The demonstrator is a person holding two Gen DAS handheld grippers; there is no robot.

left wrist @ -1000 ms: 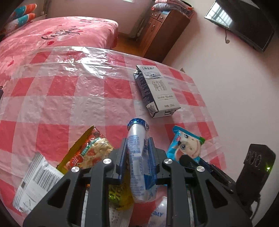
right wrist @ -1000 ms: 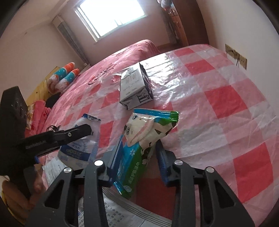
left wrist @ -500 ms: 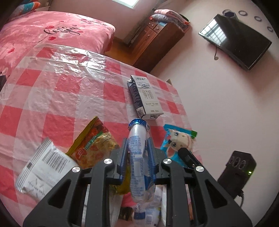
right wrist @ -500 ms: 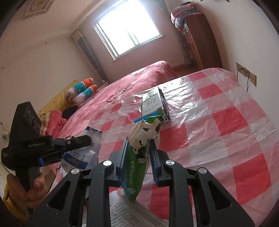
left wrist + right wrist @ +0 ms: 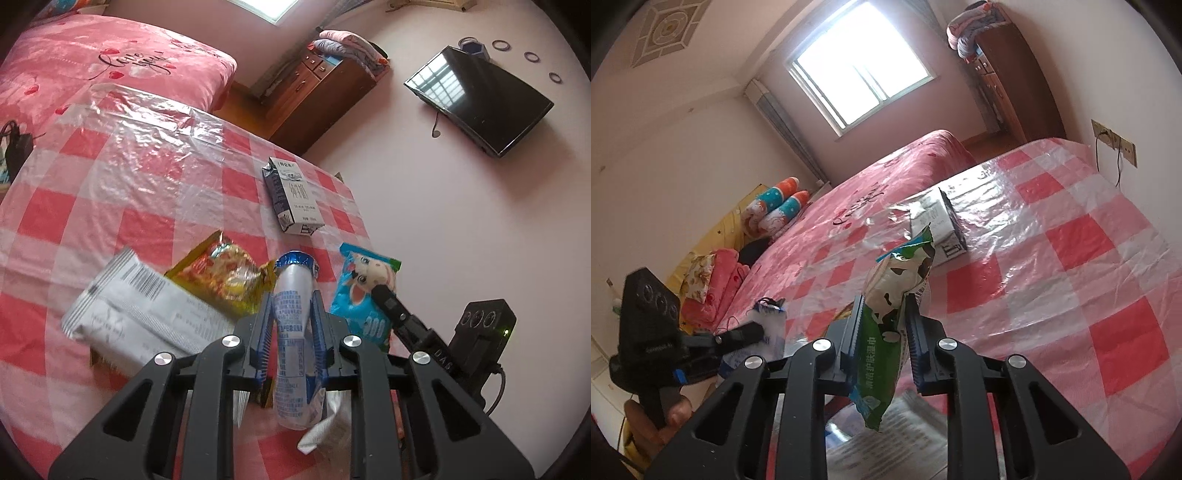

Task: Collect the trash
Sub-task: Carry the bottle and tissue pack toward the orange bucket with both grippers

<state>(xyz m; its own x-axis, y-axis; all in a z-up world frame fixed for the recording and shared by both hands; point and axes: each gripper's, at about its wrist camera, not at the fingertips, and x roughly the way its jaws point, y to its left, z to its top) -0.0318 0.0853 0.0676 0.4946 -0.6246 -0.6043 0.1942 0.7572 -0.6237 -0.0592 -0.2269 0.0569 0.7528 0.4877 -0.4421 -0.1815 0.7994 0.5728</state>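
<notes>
Left wrist view: the left gripper (image 5: 291,325) has its fingers (image 5: 264,332) drawn narrow around a clear plastic bottle (image 5: 293,332) with blue print and a blue foil top, clamped at mid-body and pointing away over the surface (image 5: 122,206), which wears a red-and-white checked plastic cover. On the left, near the fingers, a white wrapper (image 5: 144,317) with a barcode lies partly over a yellow snack bag (image 5: 225,277). Farther off, a milk carton (image 5: 293,195) lies on its side. To the right the other gripper's finger presses on a blue wet-wipe pack (image 5: 364,288) with a cartoon cow. Beyond the surface are a pink bed (image 5: 110,62), a wooden dresser (image 5: 317,92) and a wall television (image 5: 478,99).

Right wrist view: the right gripper (image 5: 884,328) has just been closing, and its fingers (image 5: 853,332) pinch the wet-wipe pack (image 5: 890,314), which is clear of the surface (image 5: 1071,258) and stands up between them, green and white from this side. The milk carton (image 5: 942,225) lies beyond it, farther across the checks. At the near left the left gripper (image 5: 753,332) carries the plastic bottle (image 5: 768,332), with a hand (image 5: 653,421) on its handle. A printed sheet (image 5: 905,435) lies blurred below the fingers.
</notes>
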